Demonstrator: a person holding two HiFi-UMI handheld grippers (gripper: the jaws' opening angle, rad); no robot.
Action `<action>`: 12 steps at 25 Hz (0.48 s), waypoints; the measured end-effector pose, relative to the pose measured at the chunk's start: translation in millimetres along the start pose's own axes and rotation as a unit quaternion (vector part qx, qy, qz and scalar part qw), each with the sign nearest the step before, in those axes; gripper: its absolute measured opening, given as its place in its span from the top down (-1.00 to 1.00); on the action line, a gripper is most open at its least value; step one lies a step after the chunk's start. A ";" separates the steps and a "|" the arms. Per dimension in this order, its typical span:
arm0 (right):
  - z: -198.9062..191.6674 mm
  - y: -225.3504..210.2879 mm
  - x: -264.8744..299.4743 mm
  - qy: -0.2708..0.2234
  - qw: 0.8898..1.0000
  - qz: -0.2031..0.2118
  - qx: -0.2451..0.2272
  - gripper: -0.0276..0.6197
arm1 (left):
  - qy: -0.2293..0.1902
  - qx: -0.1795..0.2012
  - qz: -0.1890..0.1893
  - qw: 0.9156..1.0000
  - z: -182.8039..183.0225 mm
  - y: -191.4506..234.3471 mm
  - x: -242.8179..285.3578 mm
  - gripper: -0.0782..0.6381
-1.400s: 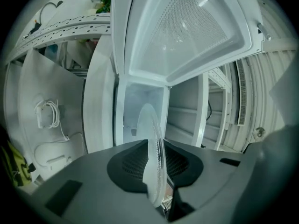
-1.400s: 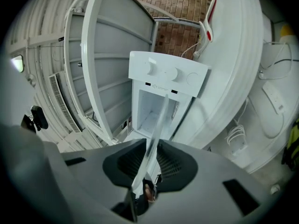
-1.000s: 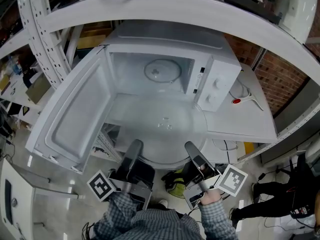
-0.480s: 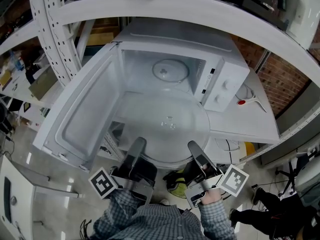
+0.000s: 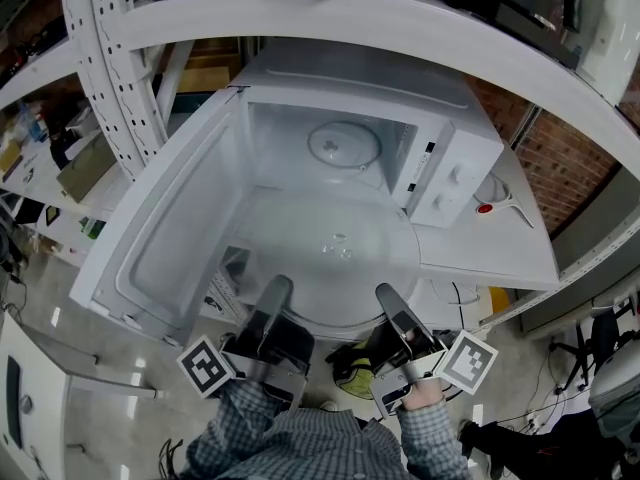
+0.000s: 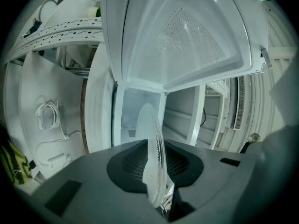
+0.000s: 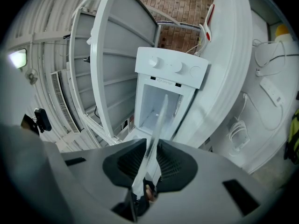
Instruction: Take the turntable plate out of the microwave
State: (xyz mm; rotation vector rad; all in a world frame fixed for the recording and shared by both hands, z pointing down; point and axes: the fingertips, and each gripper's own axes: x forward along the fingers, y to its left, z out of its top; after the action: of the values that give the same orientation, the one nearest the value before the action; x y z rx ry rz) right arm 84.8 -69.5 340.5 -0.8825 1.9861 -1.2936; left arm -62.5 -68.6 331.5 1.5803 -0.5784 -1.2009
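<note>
The clear glass turntable plate point(image 5: 332, 253) hangs level in front of the open white microwave point(image 5: 440, 168), outside its cavity. My left gripper point(image 5: 272, 290) is shut on the plate's near left rim. My right gripper point(image 5: 386, 300) is shut on its near right rim. The left gripper view has the plate point(image 6: 154, 139) edge-on, pinched between the dark pads of the left gripper point(image 6: 156, 164). The right gripper view shows the same thin glass edge point(image 7: 156, 125) clamped in the right gripper point(image 7: 149, 160). A round shape point(image 5: 345, 146) shows deep in the cavity.
The microwave door point(image 5: 165, 233) stands wide open to the left. Two knobs sit on the control panel point(image 5: 452, 183) at the right. A red-tipped white tool point(image 5: 490, 208) lies on the white shelf point(image 5: 500, 253). A perforated rack post point(image 5: 100, 58) rises at the left.
The head view has shifted slightly, so the microwave sits a little further right. Both grippers and the plate keep their place.
</note>
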 end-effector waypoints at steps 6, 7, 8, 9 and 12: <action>0.7 -2.3 1.1 -0.003 1.000 -0.003 -0.002 0.70 | 0.003 0.000 0.002 1.000 1.0 1.3 1.6 0.59; 0.6 -3.0 1.3 -0.003 1.000 -0.003 -0.001 0.70 | 0.003 0.000 0.002 1.000 1.2 1.5 1.9 0.59; 0.5 -3.7 1.5 -0.003 1.000 -0.004 0.000 0.70 | 0.004 0.001 0.002 1.000 1.3 1.9 2.2 0.59; 0.5 -4.4 1.7 -0.003 1.000 -0.004 0.000 0.70 | 0.005 0.001 0.002 1.000 1.5 2.3 2.5 0.59; 0.5 -5.9 3.1 -0.003 1.000 -0.004 0.001 0.70 | 0.005 0.001 0.003 1.000 2.7 3.3 3.3 0.58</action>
State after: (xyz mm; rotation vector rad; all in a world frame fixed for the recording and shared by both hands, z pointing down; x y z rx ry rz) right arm 84.5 -74.0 345.4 -0.8934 1.9792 -1.2961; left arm -63.0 -73.7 333.2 1.5853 -0.5777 -1.1886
